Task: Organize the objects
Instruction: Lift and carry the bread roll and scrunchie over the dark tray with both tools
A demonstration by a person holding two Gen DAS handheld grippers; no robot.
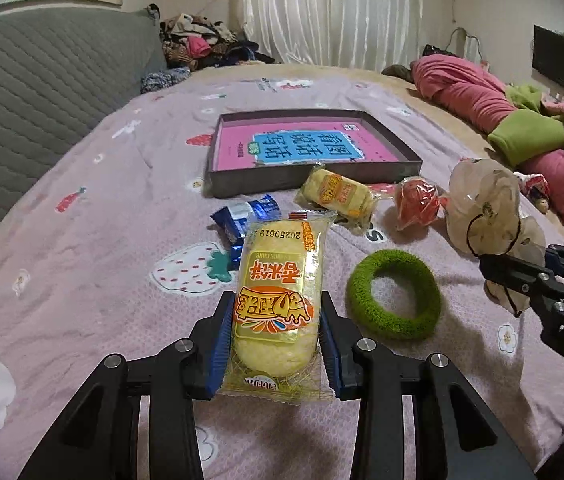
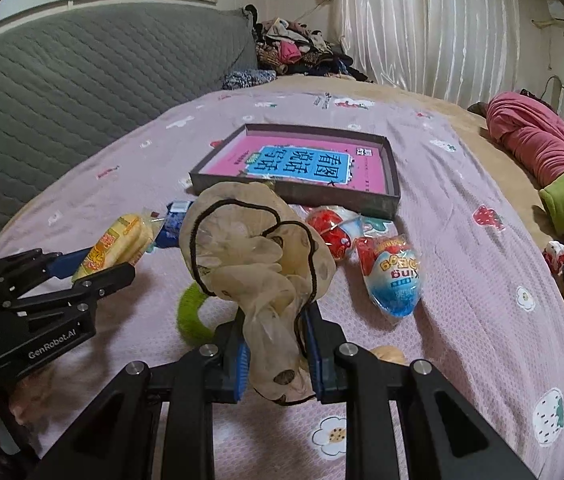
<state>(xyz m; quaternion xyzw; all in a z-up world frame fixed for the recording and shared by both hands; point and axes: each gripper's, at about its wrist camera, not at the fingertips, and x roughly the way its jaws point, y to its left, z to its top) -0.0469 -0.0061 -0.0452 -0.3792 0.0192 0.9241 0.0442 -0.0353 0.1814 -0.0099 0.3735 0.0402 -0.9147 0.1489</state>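
Grey tray (image 1: pixel 313 182) holds one pink book (image 1: pixel 301 148).

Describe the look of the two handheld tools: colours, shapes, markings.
Both tools are matte black with angular linkage arms that have triangular cut-outs and silver round pivot bolts. The left tool and the right tool each carry blue ribbed pads on the inner faces of the fingers. The left tool's body reads "GenRobot.AI" in white, seen from the right wrist view. No cables or sleeves show clearly.
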